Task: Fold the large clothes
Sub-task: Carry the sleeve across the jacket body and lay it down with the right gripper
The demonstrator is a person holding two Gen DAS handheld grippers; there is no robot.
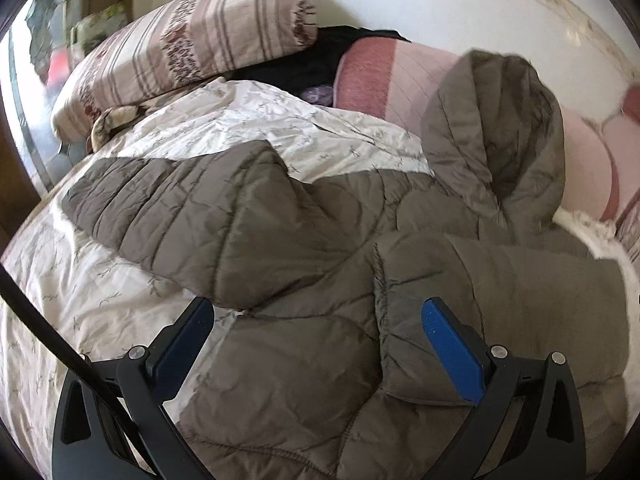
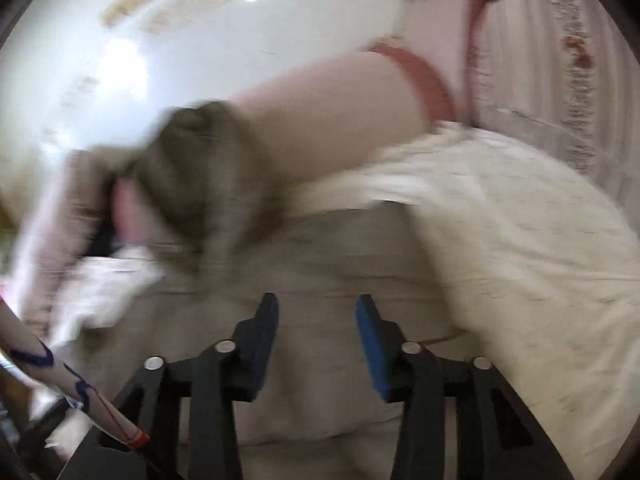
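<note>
A grey-brown quilted hooded jacket (image 1: 304, 248) lies spread on a cream bedspread (image 1: 80, 304). One sleeve (image 1: 168, 208) stretches to the left, the other sleeve (image 1: 492, 304) is folded across the body, and the hood (image 1: 496, 136) stands up at the back. My left gripper (image 1: 318, 320) is open just above the jacket's body, holding nothing. In the blurred right wrist view the jacket (image 2: 320, 256) lies below my right gripper (image 2: 318, 316), which is open and empty; the hood (image 2: 200, 160) is at the left.
A striped pillow (image 1: 188, 44) and a pink-and-red cushion (image 1: 380, 76) lie at the head of the bed, with a dark garment (image 1: 304, 64) between them. A black cable (image 1: 60, 344) crosses the lower left. The white wall (image 2: 120, 40) is behind the bed.
</note>
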